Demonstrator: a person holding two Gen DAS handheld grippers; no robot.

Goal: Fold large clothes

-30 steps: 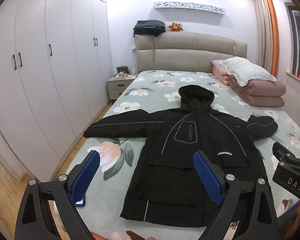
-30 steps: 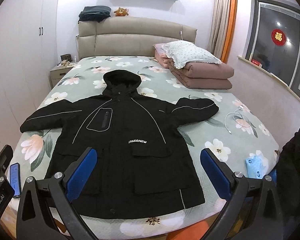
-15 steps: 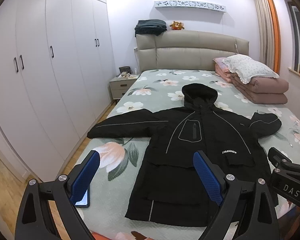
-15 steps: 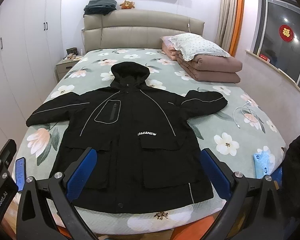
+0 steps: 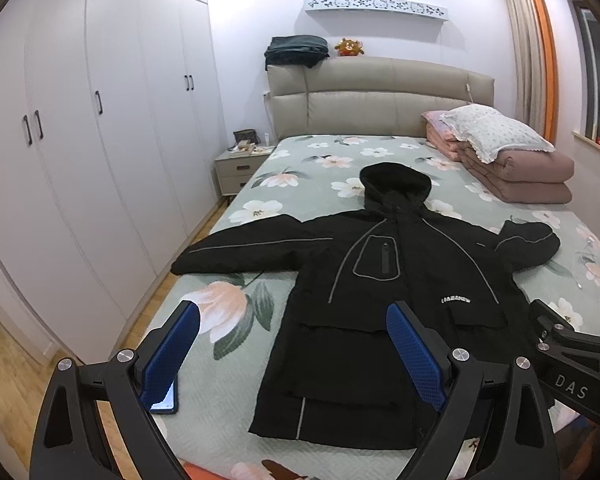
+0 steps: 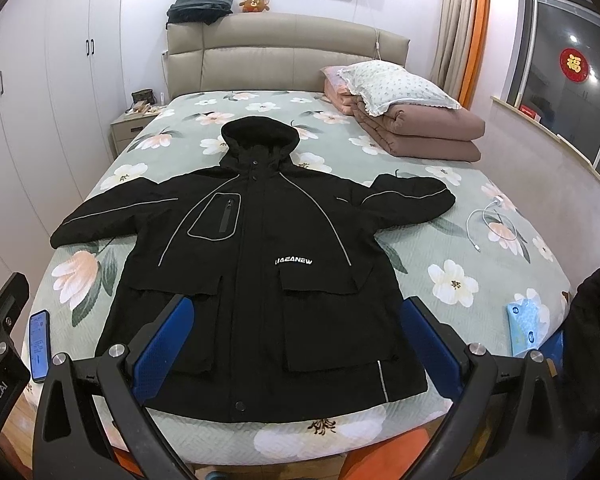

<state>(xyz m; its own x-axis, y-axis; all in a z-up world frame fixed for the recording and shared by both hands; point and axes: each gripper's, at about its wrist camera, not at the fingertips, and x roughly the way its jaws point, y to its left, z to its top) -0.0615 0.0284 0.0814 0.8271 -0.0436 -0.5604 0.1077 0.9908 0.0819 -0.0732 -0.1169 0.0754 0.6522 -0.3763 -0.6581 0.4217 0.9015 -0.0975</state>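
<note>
Blue ribbed pads line the left gripper [image 5: 292, 344], fingers spread wide and holding nothing, low in the frame above the bed's foot. Centre frame, the black hooded jacket [image 6: 256, 264] lies flat, sleeves out, on the floral quilted bed [image 6: 460, 248]. The right gripper [image 6: 296, 340] gapes equally, empty, over the hem.

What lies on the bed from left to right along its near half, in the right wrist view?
Phone → black jacket → white charging cable → blue packet.
</note>
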